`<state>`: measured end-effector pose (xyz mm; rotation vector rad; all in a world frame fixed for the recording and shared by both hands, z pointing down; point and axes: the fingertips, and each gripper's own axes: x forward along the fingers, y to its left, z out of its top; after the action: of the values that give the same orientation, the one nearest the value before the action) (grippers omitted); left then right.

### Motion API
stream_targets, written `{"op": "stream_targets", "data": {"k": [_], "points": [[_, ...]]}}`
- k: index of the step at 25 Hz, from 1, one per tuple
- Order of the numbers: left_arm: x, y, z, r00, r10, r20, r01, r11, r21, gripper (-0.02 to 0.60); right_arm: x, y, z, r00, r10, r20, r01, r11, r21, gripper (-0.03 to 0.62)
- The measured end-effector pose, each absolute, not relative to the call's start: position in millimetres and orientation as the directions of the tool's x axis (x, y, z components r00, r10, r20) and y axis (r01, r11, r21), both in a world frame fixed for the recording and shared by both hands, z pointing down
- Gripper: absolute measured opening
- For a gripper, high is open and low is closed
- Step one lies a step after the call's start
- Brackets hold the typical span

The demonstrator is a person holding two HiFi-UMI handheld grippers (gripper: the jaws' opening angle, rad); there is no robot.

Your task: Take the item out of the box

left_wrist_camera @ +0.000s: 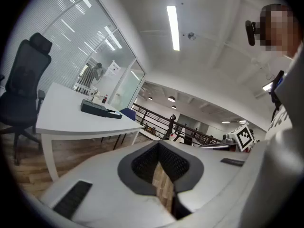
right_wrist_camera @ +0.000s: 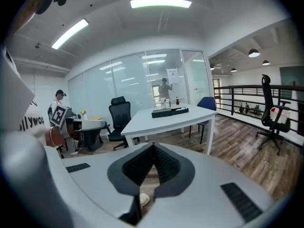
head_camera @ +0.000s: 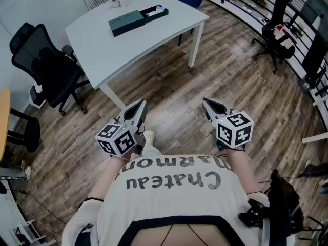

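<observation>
my left tool (head_camera: 140, 105) is pinched closed on nothing. the dark green flat box (head_camera: 154, 14) sits on the white bench (head_camera: 171, 27), well beyond. my right tool (head_camera: 208, 103) is closed, empty too. i judge everything's left: approach, reach in, lift out.

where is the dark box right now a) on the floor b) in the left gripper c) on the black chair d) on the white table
D: the box lies on the white table, well ahead of the left gripper and the right gripper, which are both shut with nothing between them.
</observation>
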<state>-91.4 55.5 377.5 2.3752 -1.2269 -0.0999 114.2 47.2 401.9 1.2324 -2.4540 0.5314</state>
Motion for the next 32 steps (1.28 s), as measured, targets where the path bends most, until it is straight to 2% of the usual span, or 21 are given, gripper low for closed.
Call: {"op": "stream_targets", "data": {"k": [8,17,25,32], "points": [[-95.5,36.5,381.2,0.607,-0.778,0.160,-0.752,-0.498,0.432,-0.014,111.7,29.7,409.9,-0.552,-0.687,0.473,-0.824,0.536,-0.183,0.000],[-108.0,-39.8,383.8,0.651,-0.743,0.159,-0.719,-0.534,0.445,-0.014,114.3,-33.3,415.1,-0.506,-0.721,0.473,-0.862,0.446,-0.242,0.000],[-34.5,203.0,348.1,0.702,-0.701,0.130,-0.686,-0.615,0.389,-0.014,177.2,216.8,385.3,-0.484,-0.766,0.422,-0.875,0.431,-0.221,0.000],[-62.8,184.7,347.5,0.732,-0.667,0.137,-0.661,-0.647,0.381,-0.014,152.8,201.3,380.6,-0.454,-0.793,0.405,-0.891,0.393,-0.228,0.000]]}}
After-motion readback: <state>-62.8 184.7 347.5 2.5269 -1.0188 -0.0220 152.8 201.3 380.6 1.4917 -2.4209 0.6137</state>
